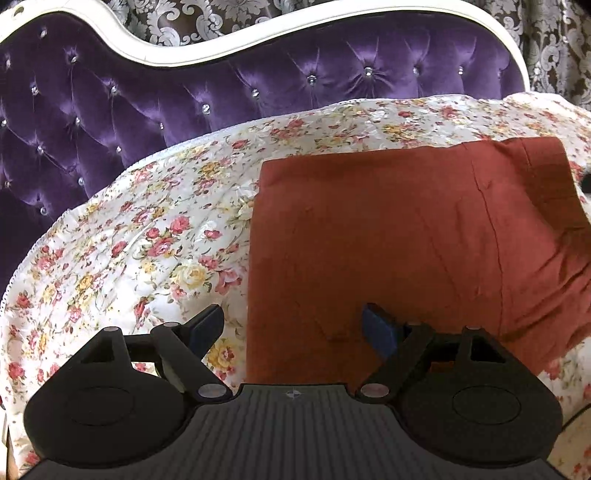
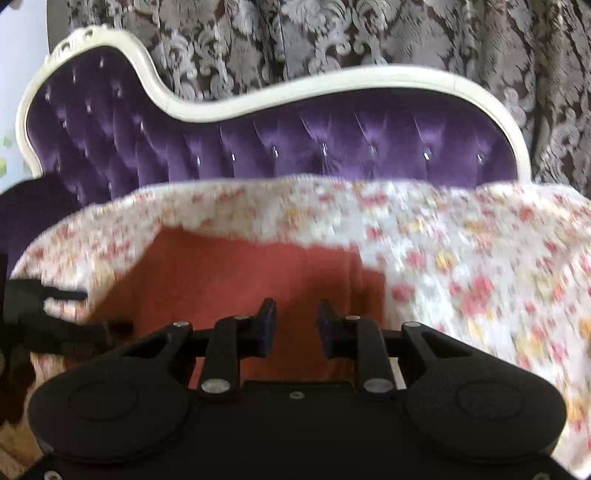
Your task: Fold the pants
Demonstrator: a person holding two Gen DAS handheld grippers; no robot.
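Note:
The rust-red pants lie folded into a flat block on the floral sheet. My left gripper is open wide and empty, over the near left edge of the pants. In the blurred right wrist view the pants lie straight ahead. My right gripper is open with nothing between its blue pads, just above the near part of the pants. The other gripper shows at the left edge of the right wrist view.
The floral sheet covers the seat of a purple tufted sofa with a white frame. A patterned curtain hangs behind it. The sheet's right end drops away.

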